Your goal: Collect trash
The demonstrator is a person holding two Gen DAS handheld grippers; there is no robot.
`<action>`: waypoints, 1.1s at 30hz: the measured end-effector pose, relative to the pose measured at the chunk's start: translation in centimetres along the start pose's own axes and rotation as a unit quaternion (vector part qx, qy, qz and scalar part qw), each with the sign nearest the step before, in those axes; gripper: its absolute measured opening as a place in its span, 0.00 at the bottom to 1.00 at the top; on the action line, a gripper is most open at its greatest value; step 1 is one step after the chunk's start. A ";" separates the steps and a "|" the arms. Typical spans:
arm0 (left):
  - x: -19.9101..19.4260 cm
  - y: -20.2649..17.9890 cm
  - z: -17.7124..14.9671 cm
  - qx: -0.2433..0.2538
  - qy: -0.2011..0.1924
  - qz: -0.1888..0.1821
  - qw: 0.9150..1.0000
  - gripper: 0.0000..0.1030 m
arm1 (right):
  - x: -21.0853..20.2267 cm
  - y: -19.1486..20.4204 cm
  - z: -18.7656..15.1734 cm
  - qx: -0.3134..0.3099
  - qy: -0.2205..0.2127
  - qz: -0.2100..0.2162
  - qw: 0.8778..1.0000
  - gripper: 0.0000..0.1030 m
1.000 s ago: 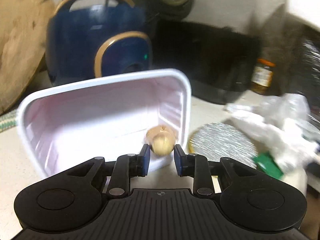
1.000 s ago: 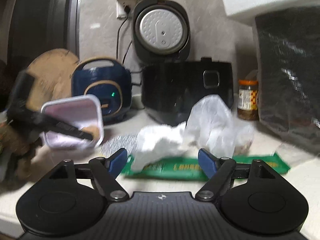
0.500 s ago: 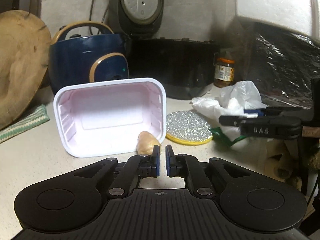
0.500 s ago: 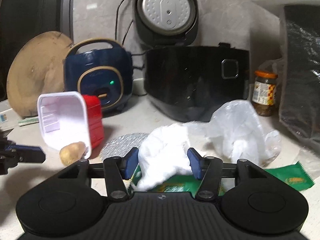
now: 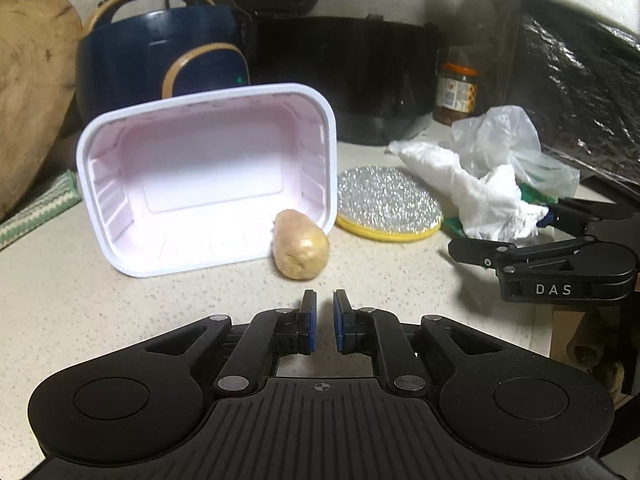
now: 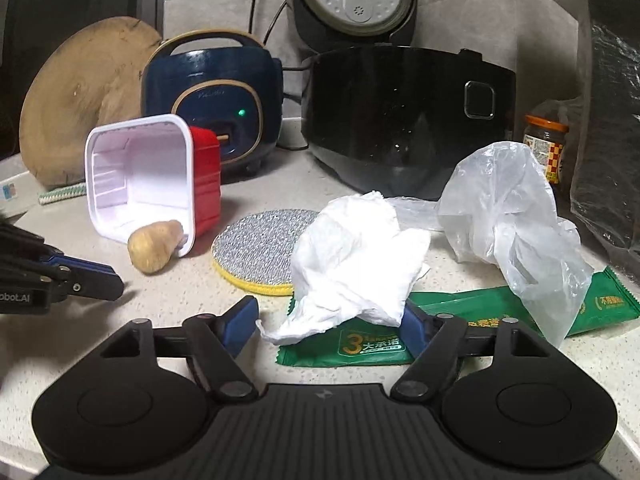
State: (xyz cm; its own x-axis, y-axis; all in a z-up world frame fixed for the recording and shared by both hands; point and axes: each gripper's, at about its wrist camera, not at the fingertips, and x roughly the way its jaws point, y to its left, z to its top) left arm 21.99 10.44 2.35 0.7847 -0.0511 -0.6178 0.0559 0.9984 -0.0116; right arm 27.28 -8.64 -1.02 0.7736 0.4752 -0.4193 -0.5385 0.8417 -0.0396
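A red tub with a white inside (image 5: 208, 176) lies on its side on the counter, also in the right wrist view (image 6: 148, 180). A small tan potato (image 5: 300, 246) lies at its mouth, also in the right wrist view (image 6: 154, 246). My left gripper (image 5: 323, 318) is nearly shut and empty, a short way in front of the potato. My right gripper (image 6: 328, 320) is open, its fingers on either side of a crumpled white tissue (image 6: 356, 264). The tissue lies on a green wrapper (image 6: 460, 320). A clear plastic bag (image 6: 516, 220) lies to the right.
A round glittery sponge pad (image 6: 260, 250) lies between tub and tissue. At the back stand a blue cooker (image 6: 216, 96), a black open cooker (image 6: 404, 112), a jar (image 6: 544, 148) and a wooden board (image 6: 80, 96). A black-wrapped block (image 6: 616, 140) is at the right.
My left gripper let go of the potato at the tub's mouth, closed and drew back. My right gripper narrowed around the tissue, then opened wide again.
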 end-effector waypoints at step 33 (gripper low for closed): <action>4.1 -0.6 3.0 -0.021 -0.004 -0.023 1.000 0.48 | 0.1 0.5 -1.0 -0.032 -0.006 0.036 0.999 0.96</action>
State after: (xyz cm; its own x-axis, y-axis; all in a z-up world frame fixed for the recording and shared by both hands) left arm 27.07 9.56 2.17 0.7869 -0.0964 -0.6095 0.0658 0.9952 -0.0725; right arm 26.76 -8.41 -1.97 0.7356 0.5376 -0.4122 -0.6134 0.7868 -0.0683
